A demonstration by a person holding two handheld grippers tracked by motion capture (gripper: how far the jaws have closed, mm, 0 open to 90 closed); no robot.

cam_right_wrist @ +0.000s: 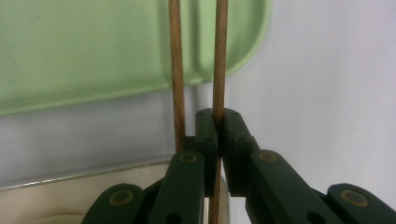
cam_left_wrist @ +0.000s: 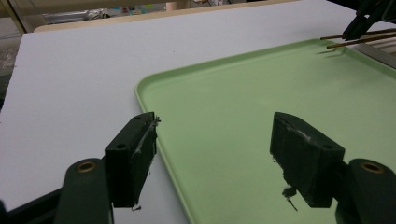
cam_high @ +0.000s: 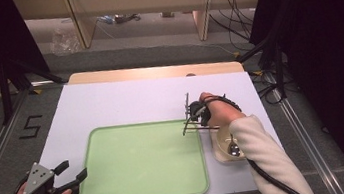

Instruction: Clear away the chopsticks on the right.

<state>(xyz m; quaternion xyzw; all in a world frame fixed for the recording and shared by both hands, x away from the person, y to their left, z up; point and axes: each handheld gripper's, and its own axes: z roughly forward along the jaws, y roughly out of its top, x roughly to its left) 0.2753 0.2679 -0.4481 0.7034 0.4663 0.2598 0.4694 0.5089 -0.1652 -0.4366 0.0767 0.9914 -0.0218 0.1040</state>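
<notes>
Wooden chopsticks (cam_right_wrist: 218, 56) reaching over the tray (cam_high: 121, 184) rim, right gripper (cam_right_wrist: 218, 122) clamping one, left gripper (cam_left_wrist: 212, 154) gaping wide above the tray's near edge.

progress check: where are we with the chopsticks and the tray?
Done: little so far; the green tray lies bare. In hand: the right tongs are shut on one wooden chopstick, while the second chopstick runs beside the jaws, outside the pinch. Both reach over the tray's right rim, next to the white dish. The left tongs wait open at the tray's left edge. Left, probably: laying the chopsticks down.
</notes>
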